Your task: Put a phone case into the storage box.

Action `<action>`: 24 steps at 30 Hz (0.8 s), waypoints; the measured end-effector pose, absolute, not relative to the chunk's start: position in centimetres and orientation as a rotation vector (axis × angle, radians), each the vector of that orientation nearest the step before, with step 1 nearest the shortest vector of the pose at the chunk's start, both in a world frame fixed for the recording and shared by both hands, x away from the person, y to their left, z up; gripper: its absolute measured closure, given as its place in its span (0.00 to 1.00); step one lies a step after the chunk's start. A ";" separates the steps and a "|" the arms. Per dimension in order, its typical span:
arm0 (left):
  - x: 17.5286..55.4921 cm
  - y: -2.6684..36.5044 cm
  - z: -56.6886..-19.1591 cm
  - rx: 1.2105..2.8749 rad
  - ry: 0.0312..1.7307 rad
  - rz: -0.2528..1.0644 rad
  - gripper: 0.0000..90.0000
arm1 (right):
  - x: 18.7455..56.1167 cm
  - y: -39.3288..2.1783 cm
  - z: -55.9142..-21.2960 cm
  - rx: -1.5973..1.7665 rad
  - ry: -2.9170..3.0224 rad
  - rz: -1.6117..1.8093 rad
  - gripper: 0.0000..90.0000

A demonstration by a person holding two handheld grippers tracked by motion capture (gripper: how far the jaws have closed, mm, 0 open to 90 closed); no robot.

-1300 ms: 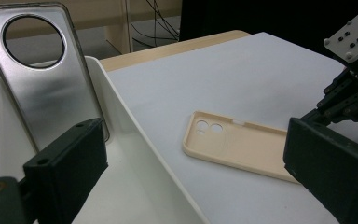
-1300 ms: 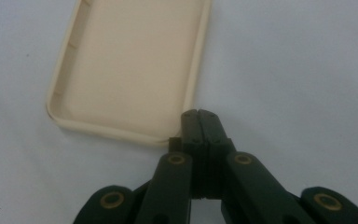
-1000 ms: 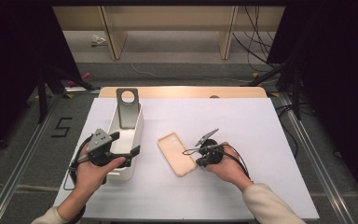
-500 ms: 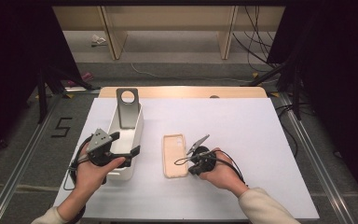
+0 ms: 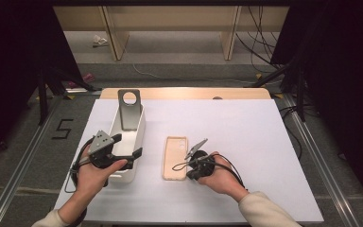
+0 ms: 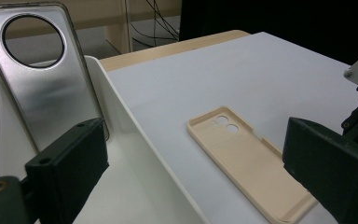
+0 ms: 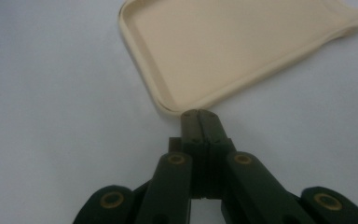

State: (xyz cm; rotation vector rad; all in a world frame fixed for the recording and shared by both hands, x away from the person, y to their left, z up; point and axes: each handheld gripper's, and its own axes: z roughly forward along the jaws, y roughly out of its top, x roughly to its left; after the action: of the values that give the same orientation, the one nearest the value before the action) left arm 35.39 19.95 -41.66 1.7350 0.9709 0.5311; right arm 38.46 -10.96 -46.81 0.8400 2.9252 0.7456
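Observation:
A beige phone case (image 5: 175,157) lies hollow side up on the white table, lengthwise toward the far edge. My right gripper (image 5: 188,173) is shut, and its tips (image 7: 198,114) touch the case (image 7: 233,51) at its near right corner, with nothing between the jaws. A silvery phone case with a round hole (image 5: 129,109) leans upright in the far end of a white bin (image 5: 139,130). My left gripper (image 5: 128,146) is open at the bin's near end. One jaw is inside the bin and the other outside, so the bin's right wall (image 6: 135,144) runs between them, untouched.
The table's wooden far edge (image 5: 184,93) shows behind the white sheet. Cables trail from both grippers. Open table surface lies to the right of the beige case (image 6: 247,163). Dark floor and metal rails flank the table.
My right gripper has slid left and toward the near edge along the beige case. The case has turned from a slant to lie straight. The left gripper has stayed put.

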 end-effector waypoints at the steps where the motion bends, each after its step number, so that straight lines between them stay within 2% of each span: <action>1: 35.4 19.9 -41.7 1.735 0.971 0.531 0.07 | 38.4 -10.9 -46.8 0.842 2.927 0.745 1.00; 11: 35.4 20.0 -41.7 1.735 0.970 0.528 0.07 | 38.0 -10.2 -46.9 0.800 2.937 0.756 1.00; 15: 35.4 20.0 -41.7 1.733 0.970 0.527 0.07 | 38.0 -10.2 -46.5 0.734 2.923 0.743 0.87; 20: 35.4 20.0 -41.6 1.733 0.968 0.525 0.07 | 38.0 -10.1 -45.7 0.617 2.860 0.680 0.56; 24: 35.3 20.0 -41.6 1.733 0.966 0.526 0.07 | 37.9 -9.6 -45.2 0.535 2.843 0.660 0.44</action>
State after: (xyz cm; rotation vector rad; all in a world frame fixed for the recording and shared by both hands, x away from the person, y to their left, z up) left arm 35.35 19.98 -41.61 1.7330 0.9664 0.5264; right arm 37.88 -9.58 -45.15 0.5349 2.8433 0.6601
